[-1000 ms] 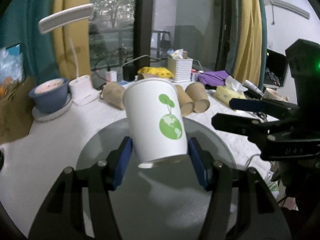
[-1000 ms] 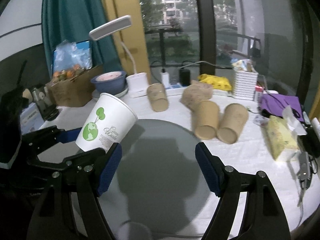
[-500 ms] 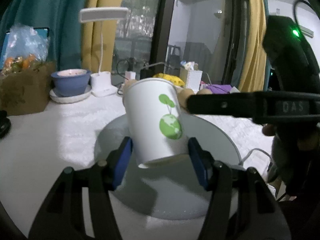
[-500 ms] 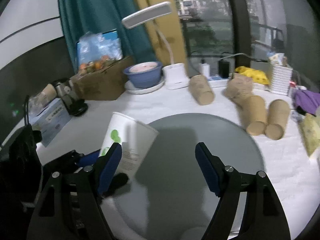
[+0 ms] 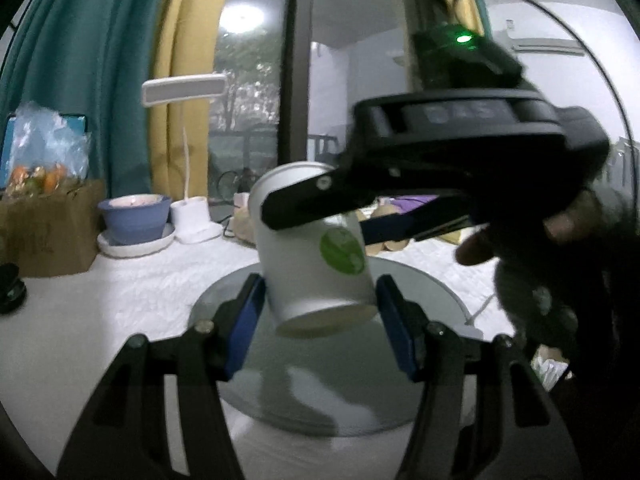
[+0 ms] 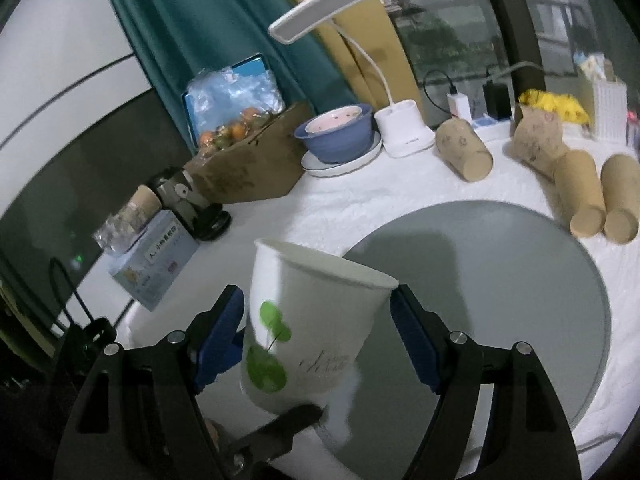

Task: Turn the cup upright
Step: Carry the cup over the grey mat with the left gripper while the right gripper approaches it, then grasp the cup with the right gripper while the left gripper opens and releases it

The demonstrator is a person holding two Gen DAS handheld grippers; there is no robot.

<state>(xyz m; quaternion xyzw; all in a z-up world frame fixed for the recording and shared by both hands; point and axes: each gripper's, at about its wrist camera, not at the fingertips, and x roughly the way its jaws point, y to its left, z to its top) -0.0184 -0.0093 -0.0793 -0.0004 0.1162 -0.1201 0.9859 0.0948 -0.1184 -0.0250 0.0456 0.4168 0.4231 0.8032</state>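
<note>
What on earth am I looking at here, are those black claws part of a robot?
No robot: a person holds a two-finger gripper in each hand, each carrying a fisheye camera. One picture looks along the left gripper, the other along the right gripper. The left one pinches a white paper cup near its base, mouth up but tilted, above a round grey mat. The right one is open around it. Brown cups lie on the white table near a blue bowl and desk lamp.

Both the left claw (image 5: 318,300) and the right claw (image 6: 318,340) are matte black, skeletal arms with silver screws and blue pads (image 6: 220,336), a green light glowing on one housing.
</note>
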